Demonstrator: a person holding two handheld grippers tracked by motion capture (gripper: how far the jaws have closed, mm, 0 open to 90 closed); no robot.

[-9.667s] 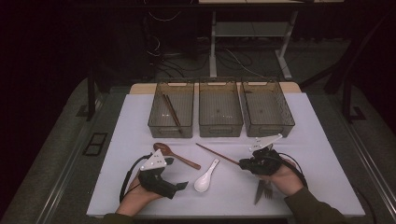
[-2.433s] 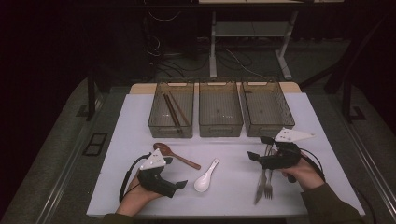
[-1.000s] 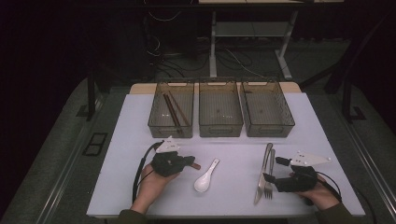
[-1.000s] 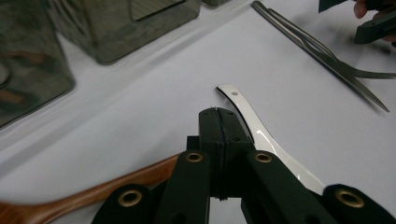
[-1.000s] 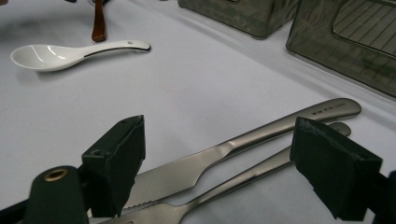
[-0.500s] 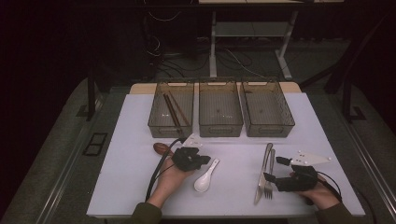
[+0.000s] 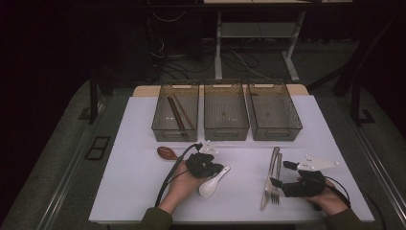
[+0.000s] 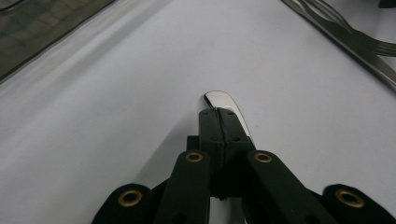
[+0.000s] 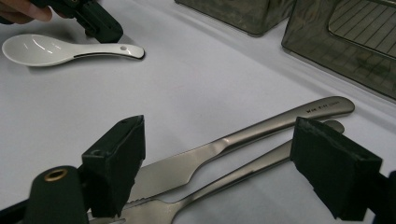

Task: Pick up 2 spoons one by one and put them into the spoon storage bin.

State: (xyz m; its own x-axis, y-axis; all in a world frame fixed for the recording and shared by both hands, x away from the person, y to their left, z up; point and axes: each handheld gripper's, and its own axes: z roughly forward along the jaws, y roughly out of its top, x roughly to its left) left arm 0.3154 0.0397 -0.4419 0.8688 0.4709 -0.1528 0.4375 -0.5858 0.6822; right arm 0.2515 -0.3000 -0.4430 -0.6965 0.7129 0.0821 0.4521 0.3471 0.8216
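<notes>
Left claw [image 7: 216,170] is clamped on the white spoon's [image 7: 213,182] handle on the surface, ready to lift. Right claw [image 9: 219,163] gapes wide, straddling knife [image 9: 243,140] and fork [image 9: 224,179].

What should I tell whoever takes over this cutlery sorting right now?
Left gripper: jaws shut, tips down on the white spoon handle; a firm hold cannot be confirmed.
Right gripper: open, holding nothing, jaws either side of the knife and fork on the table.
Done: chopsticks lie in the left bin.
Left: white spoon, wooden spoon, knife and fork are on the table. The middle bin and right bin look empty.
</notes>
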